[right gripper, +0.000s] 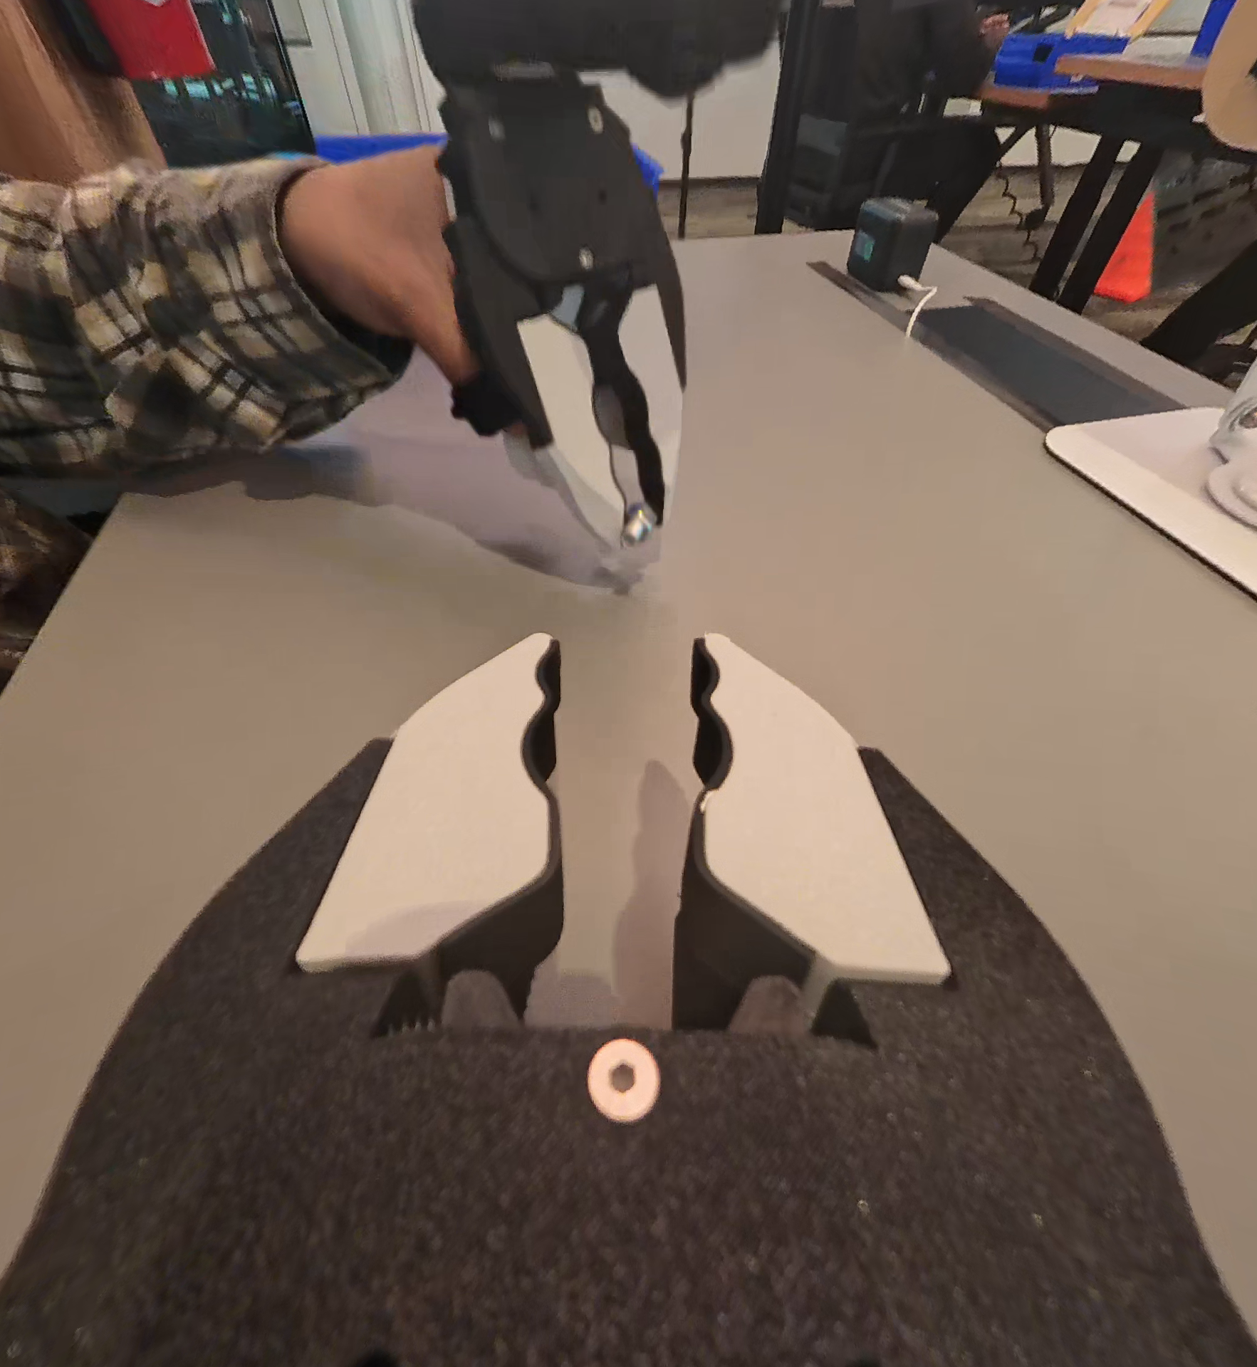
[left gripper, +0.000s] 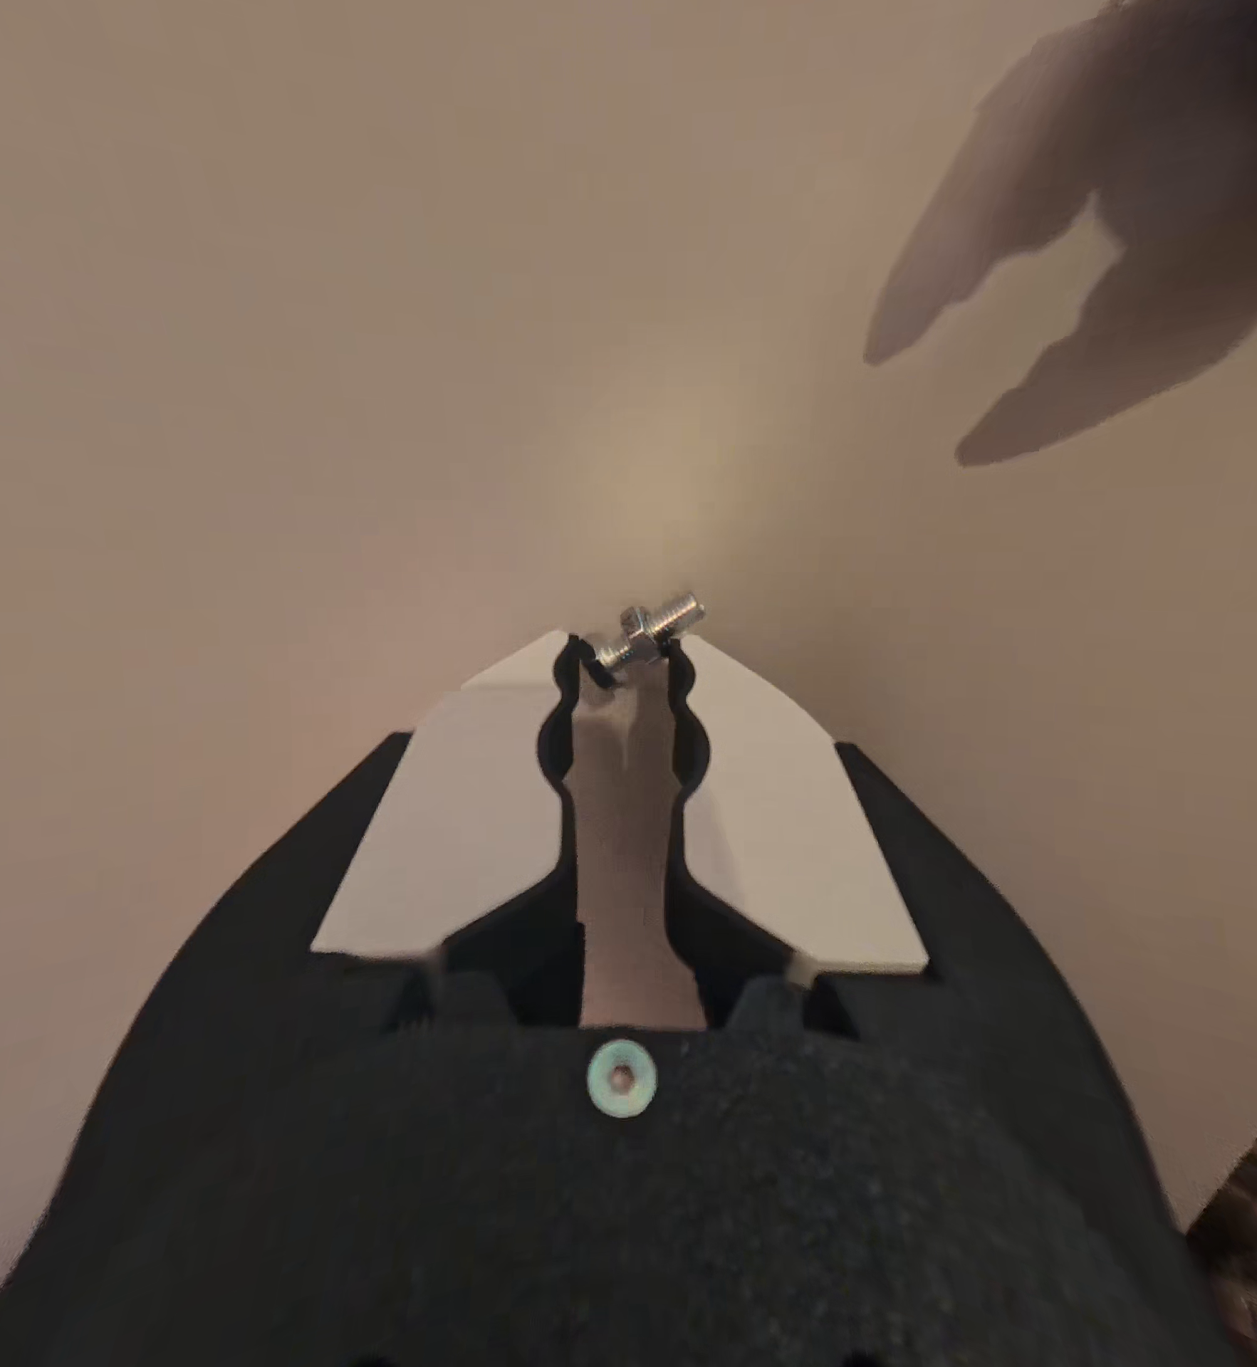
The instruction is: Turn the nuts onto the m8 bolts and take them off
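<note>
1. Left claw [left gripper: 621,655] pinching the bolt [left gripper: 658,629] at its very tips, shank lying crosswise and tilted, threaded end poking out past one finger.
2. Nut [left gripper: 636,635] sitting partway along the bolt's thread, just beside the pinch point; probably gripped low on the shank so that the nut and free thread are left reachable.
3. Right claw [right gripper: 625,651] standing parted and empty, aimed at the bolt from a short way off, nothing between its pads.
4. Likely lining up to take the nut and spin it; which direction, on or off, not being tellable from this moment.
5. Holding the bolt just above the tabletop [right gripper: 906,666], close to its shadow, perhaps so a dropped nut will not be falling far.
6. Left wrist view giving the nut, the thread and the crosswise tilt clearly, plus only a two-pronged shadow [left gripper: 1099,244] of the other claw far beyond the bolt.
7. Right wrist view showing instead the whole left claw [right gripper: 640,521] from the front, tipped downward, the bolt [right gripper: 636,521] reduced to a small bright blob at its tips, nut not distinguishable there.
8. Also showing the hand [right gripper: 373,259] and plaid sleeve [right gripper: 129,318] behind the bolt, and a white lamp base [right gripper: 1254,495] well off to the side.
</note>
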Motion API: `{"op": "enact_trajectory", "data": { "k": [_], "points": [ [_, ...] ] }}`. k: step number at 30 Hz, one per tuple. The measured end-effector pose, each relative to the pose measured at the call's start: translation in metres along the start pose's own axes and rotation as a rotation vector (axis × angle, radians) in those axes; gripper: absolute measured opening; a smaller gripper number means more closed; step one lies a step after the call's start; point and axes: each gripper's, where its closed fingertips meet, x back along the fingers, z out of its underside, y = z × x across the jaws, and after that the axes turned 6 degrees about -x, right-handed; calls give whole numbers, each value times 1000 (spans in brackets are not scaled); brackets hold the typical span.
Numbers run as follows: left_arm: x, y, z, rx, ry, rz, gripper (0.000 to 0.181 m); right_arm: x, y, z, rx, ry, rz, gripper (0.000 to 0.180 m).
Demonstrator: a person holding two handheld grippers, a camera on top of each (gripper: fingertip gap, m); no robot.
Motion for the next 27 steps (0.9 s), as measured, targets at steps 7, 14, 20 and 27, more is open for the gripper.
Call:
{"op": "enact_trajectory", "data": {
  "k": [7, 14, 20, 27],
  "points": [
    [-30, -13, -2, 1, 98, -26, 22, 0, 3, 1, 20, 30, -8, 33],
    [-29, -17, -3, -33, 93, -33, 22, 0, 6, 0, 23, 33, -18, 33],
    [-21, -14, 0, -138, 31, -23, 32, 1, 7, 1, 9, 25, -37, 34],
    [12, -4, -1, -429, -197, 115, 53, 4, 13, -6, -10, -27, -84, 33]
  ]
}}
